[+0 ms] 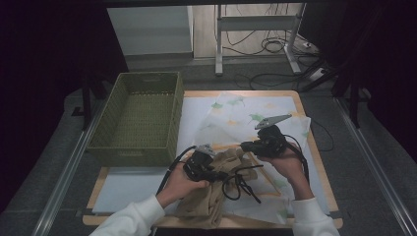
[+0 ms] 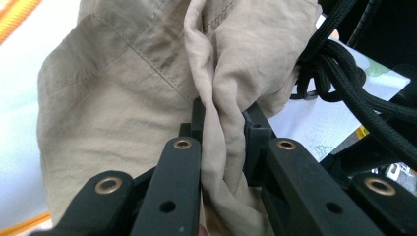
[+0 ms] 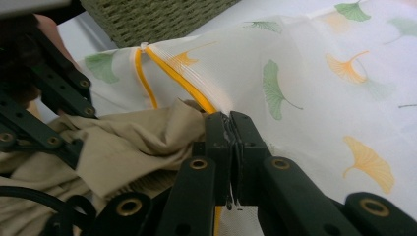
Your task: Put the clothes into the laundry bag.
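Note:
A beige garment (image 1: 204, 204) lies bunched at the table's front middle. My left gripper (image 1: 221, 174) is shut on a fold of it, and the left gripper view shows the beige cloth (image 2: 123, 98) pinched between the jaws of the left gripper (image 2: 223, 118). A white mesh bag (image 1: 231, 115) printed with green and orange leaves is spread behind it. My right gripper (image 1: 245, 146) is shut on the bag's yellow-trimmed edge (image 3: 172, 66), with the jaws of the right gripper (image 3: 230, 123) closed flat on it. The garment (image 3: 133, 142) reaches up to that opening.
A green woven basket (image 1: 140, 118) stands empty at the table's left rear, its wall (image 3: 147, 19) close behind the bag. Black cables (image 1: 238, 184) loop over the garment between the two hands. A white sheet (image 1: 133, 184) covers the wooden tabletop.

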Demonstrator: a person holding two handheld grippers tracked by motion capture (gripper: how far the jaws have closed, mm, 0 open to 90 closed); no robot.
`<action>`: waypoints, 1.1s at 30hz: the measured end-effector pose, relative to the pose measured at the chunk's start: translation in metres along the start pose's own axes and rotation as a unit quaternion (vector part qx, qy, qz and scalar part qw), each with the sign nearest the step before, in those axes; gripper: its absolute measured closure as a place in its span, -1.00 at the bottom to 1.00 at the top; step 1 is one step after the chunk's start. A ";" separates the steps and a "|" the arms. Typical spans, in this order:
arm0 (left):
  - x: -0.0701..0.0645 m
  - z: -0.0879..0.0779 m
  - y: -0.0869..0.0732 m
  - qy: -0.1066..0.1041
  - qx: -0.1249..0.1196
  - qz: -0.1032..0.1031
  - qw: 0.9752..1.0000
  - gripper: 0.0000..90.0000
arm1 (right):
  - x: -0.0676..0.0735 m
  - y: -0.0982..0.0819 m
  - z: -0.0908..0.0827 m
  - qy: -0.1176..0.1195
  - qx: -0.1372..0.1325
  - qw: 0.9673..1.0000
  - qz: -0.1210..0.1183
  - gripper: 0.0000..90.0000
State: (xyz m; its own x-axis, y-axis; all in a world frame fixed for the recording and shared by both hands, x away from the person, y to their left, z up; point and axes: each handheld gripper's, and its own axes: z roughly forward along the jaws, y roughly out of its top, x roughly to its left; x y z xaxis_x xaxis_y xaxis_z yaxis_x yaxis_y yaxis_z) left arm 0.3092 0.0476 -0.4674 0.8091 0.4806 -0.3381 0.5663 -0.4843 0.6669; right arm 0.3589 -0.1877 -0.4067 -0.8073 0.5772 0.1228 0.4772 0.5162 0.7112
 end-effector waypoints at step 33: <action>0.011 0.028 0.020 0.054 -0.006 0.008 0.999 0.79 | 0.008 0.004 -0.003 0.011 -0.006 1.000 -0.009 0.90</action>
State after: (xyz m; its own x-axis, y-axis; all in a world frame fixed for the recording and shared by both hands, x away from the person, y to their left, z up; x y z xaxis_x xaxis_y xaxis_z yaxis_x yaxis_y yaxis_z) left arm 0.3339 0.0228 -0.4770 0.7964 0.5487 -0.2543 0.5507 -0.4842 0.6799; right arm 0.3527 -0.1830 -0.4008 -0.8227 0.5546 0.1250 0.4590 0.5184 0.7215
